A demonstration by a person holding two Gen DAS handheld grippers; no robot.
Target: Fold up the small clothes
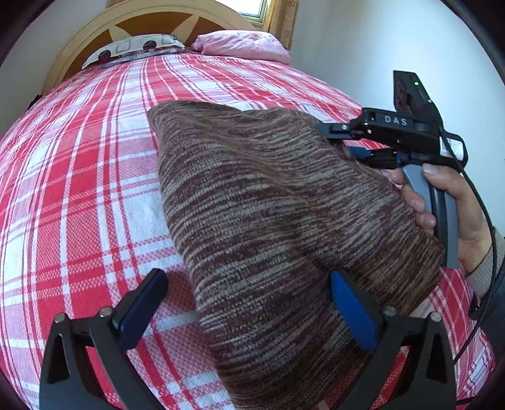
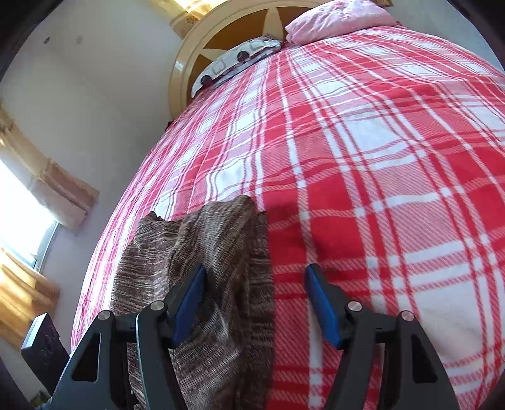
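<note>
A brown-and-beige striped knit garment (image 1: 277, 227) lies on the bed, on top of a red-and-white checked woven bedspread (image 1: 82, 189), already doubled over into a long, tapering shape whose broad end reaches toward the person.

The left gripper (image 1: 249, 302) hangs low over that near end with its black arms spread and its blue pads wide apart. One pad sits over bare bedspread; the other is at the garment's surface near its right-hand edge, and nothing is pinched between them.

The right gripper (image 2: 255, 302) is parted as well. Seen from its own camera, the garment's straight edge (image 2: 266, 284) runs up between the two blue pads, the left pad over the knit and the right pad over the checks. The cloth is not clamped. From the left camera a hand (image 1: 442, 202) shows wrapped round the right gripper's grey handle (a black cable trails from it), just at the garment's right side.

At the head of the bed, a pink pillow (image 1: 243, 44) and a white pillow with dark spots (image 1: 135, 47) rest against a pale wooden headboard (image 1: 94, 28).
</note>
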